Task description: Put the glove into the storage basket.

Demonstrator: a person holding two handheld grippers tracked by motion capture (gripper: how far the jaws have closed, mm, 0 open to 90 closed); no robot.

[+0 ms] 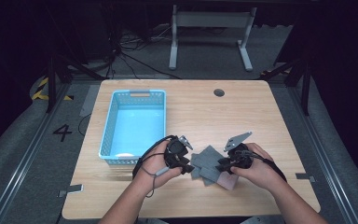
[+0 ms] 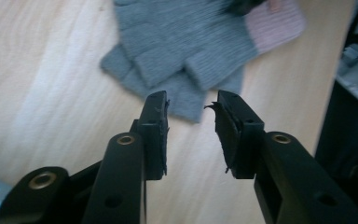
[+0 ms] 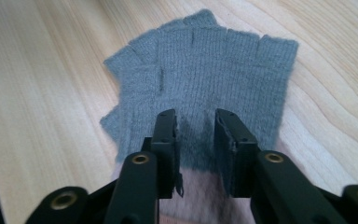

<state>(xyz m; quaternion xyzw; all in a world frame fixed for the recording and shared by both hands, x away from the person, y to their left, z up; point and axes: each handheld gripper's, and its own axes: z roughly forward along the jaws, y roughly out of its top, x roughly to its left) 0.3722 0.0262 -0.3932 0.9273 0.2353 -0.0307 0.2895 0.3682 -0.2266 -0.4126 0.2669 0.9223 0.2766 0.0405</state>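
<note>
Wooden table, basket and gloves

A light wooden table (image 1: 242, 116) with rounded corners carries a light blue plastic basket (image 1: 108, 126) on its left half. Near the front edge, right of the basket, grey knitted fingerless gloves (image 1: 207, 163) with pink cuffs lie flat and overlapping. A small round dark grommet (image 1: 219, 92) sits near the far edge

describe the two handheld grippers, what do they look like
Both are black. The left gripper and right gripper each carry a grey three-cornered plate on top and trail a dark cable. Their flat black fingers end in worn pads, with brass-coloured rivets at the joints. Forearms are unsleeved.
</note>
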